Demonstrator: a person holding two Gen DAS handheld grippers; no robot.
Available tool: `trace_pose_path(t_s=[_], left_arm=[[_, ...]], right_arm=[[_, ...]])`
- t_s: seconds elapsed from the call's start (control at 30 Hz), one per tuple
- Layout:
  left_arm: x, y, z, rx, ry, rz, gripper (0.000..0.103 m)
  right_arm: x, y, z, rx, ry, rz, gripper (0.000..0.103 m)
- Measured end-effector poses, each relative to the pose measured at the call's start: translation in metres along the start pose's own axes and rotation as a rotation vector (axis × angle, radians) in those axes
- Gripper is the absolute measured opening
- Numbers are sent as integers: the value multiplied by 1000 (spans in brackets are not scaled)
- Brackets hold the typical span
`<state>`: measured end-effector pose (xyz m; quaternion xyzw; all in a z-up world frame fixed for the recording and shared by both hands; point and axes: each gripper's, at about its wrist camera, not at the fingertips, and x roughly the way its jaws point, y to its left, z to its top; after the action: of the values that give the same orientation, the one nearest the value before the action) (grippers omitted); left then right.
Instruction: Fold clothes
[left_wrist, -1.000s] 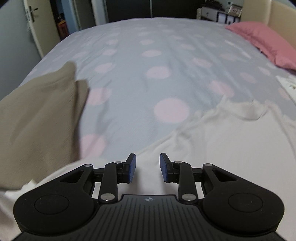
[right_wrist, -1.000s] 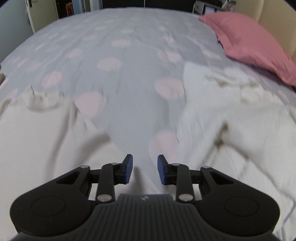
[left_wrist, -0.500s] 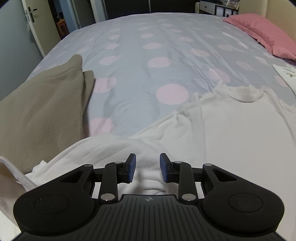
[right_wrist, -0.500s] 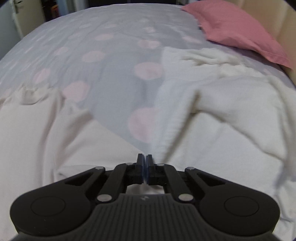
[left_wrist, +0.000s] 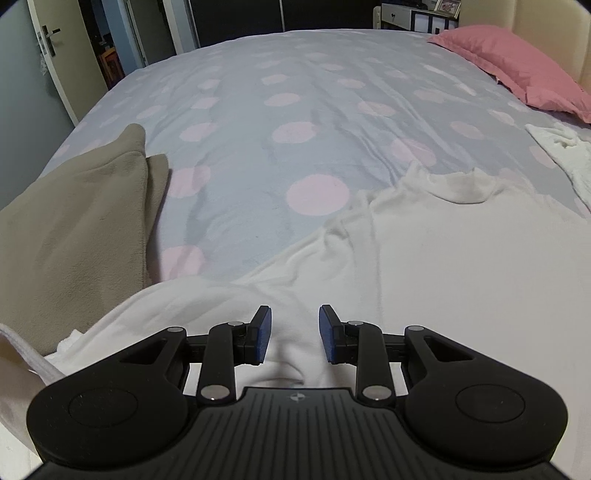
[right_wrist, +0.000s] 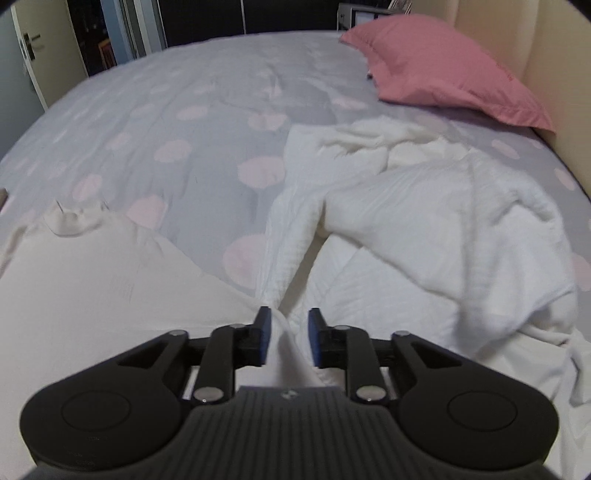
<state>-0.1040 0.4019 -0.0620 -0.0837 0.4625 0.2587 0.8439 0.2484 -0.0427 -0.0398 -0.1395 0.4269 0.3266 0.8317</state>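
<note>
Lying flat on the polka-dot bed (left_wrist: 295, 110), the white top (left_wrist: 461, 266) sits beneath the left hand-held gripper (left_wrist: 295, 334), jaws spread w/ nothing betw. them. The right hand-held gripper (right_wrist: 286, 338) has just been opening; a bunched white sleeve (right_wrist: 291, 236) runs betw. its pads, touching the left one only.

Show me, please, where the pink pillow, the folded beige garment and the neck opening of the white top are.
pink pillow (right_wrist: 443, 62): right wrist view, middle of its top face.
beige garment (left_wrist: 74, 229): left wrist view, its flat upper surface.
white top (left_wrist: 463, 188): left wrist view, on the collar.
</note>
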Motion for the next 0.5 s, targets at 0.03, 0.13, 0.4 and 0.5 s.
trace_pose_path(t_s=[0.03,0.13,0.4,0.5], left_arm=[[-2,-3,0,2,-1,-6,26],[-9,-15,1,19,-13,-33,26],[-36,-53,0,78,-65,-120,31],[-44,-62,-3,98,-80,-138,31]], right_arm=[[-5,-3,-1,12,-5,-1,30],[-19,-11,-6,42,-5,-14,38],[-40,-30,-35,70,21,-52,47],[-45,-39,-48,89,29,-51,48]])
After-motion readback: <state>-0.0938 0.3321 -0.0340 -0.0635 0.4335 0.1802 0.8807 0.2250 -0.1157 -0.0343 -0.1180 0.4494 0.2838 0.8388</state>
